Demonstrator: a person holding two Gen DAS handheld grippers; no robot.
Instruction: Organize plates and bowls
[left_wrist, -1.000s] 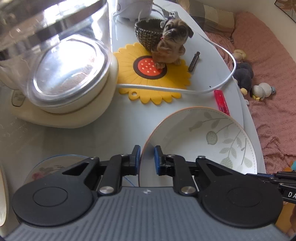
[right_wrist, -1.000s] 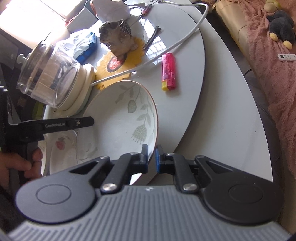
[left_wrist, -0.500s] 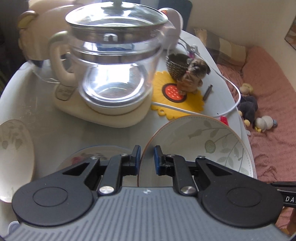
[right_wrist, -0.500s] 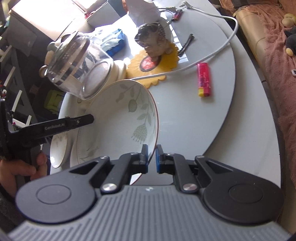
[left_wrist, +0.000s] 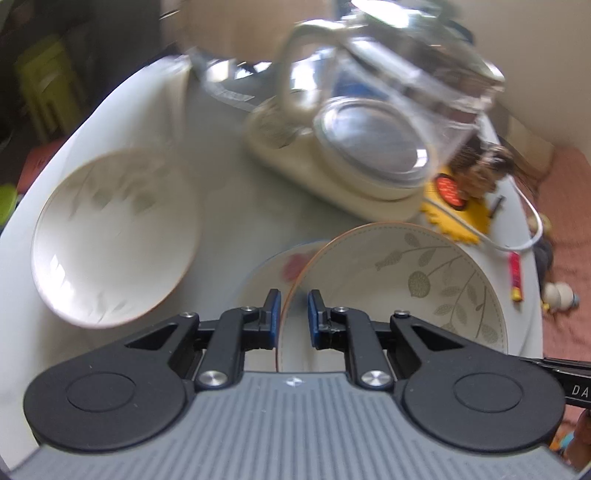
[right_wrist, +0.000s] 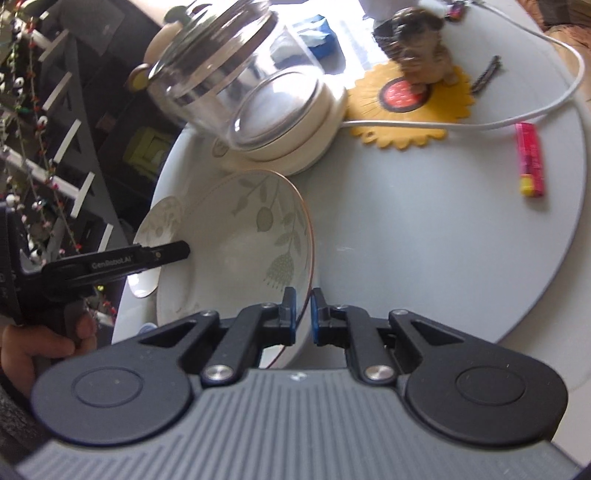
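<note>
A white bowl with a grey leaf pattern and a copper rim (left_wrist: 413, 280) is held between both grippers above the table. My left gripper (left_wrist: 294, 314) is shut on its left rim. My right gripper (right_wrist: 303, 314) is shut on its right rim; the bowl also shows in the right wrist view (right_wrist: 251, 251). Under it lies a small plate with a red flower (left_wrist: 284, 266). A second leaf-pattern bowl (left_wrist: 114, 236) sits on the table to the left and shows in the right wrist view (right_wrist: 162, 221), partly hidden by the left gripper.
A glass kettle on a cream base (left_wrist: 373, 122) stands behind the bowls. A yellow sunflower mat (right_wrist: 406, 103) carries a pug figurine (right_wrist: 421, 48). A white cable (right_wrist: 517, 122) and a red lighter (right_wrist: 532, 158) lie to the right. The round table's edge (right_wrist: 576, 258) is near.
Both grippers have carried the held bowl leftward and turned left. The second leaf bowl on the left has come into fuller view. The kettle has shifted right in view.
</note>
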